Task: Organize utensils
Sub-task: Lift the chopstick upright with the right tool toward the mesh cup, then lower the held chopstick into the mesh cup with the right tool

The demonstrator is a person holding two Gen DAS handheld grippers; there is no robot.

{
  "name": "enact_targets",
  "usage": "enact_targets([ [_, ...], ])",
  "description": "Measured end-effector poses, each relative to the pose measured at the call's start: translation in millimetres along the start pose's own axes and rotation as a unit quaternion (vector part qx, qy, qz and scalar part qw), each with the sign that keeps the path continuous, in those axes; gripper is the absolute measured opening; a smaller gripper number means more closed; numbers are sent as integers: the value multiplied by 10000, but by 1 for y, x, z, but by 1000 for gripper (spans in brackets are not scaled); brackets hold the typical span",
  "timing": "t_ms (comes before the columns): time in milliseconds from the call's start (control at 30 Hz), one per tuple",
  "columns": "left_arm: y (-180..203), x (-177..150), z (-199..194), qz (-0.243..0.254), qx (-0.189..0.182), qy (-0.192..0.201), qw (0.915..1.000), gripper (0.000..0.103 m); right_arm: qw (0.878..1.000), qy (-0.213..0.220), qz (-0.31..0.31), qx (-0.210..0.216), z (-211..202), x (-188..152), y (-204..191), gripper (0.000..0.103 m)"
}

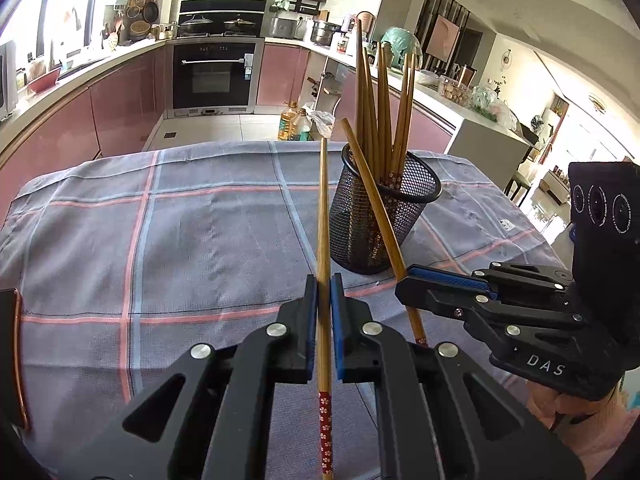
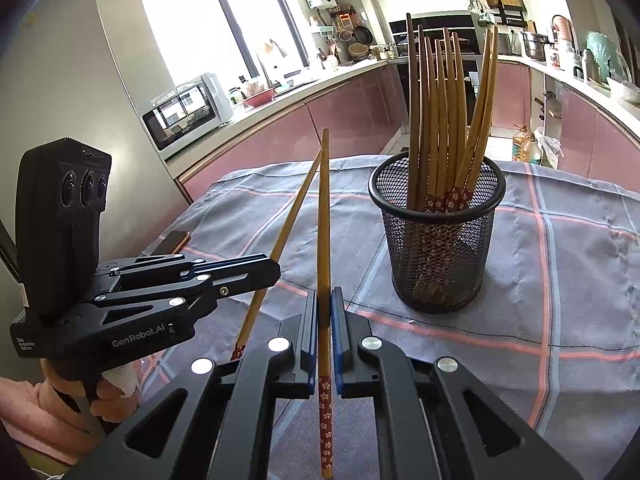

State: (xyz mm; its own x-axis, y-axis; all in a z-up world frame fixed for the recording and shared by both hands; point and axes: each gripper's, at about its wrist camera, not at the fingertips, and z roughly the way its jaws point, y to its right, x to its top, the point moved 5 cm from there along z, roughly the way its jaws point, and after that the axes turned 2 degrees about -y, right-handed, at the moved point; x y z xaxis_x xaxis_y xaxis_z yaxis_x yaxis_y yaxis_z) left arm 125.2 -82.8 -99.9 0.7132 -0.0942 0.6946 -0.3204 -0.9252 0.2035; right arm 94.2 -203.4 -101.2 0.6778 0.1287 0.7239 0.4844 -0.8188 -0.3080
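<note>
A black mesh holder (image 1: 380,220) stands on the checked cloth with several bamboo chopsticks in it; it also shows in the right wrist view (image 2: 438,240). My left gripper (image 1: 324,292) is shut on a chopstick (image 1: 323,220) that points up and away, left of the holder. My right gripper (image 2: 324,308) is shut on another chopstick (image 2: 323,220), also pointing up. In the left wrist view the right gripper (image 1: 404,280) holds its chopstick (image 1: 372,196) tilted in front of the holder. In the right wrist view the left gripper (image 2: 276,272) sits at left with its chopstick (image 2: 288,224).
A grey checked cloth (image 1: 180,240) covers the table. A phone (image 2: 172,242) lies at the table's left edge. Pink kitchen cabinets (image 1: 120,100), an oven (image 1: 216,76) and oil bottles (image 1: 294,120) on the floor stand beyond the table.
</note>
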Motion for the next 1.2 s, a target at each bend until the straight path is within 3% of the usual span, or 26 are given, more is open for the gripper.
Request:
enact_targets([
  [767,4,10,-22,-76,-448,234,9987,7,9992,392,51,-12,-24,8,8,6],
  [1200,5,17,-29,-25,-510,341,9981,7,9982,597,34,-67,-37,19,11,6],
])
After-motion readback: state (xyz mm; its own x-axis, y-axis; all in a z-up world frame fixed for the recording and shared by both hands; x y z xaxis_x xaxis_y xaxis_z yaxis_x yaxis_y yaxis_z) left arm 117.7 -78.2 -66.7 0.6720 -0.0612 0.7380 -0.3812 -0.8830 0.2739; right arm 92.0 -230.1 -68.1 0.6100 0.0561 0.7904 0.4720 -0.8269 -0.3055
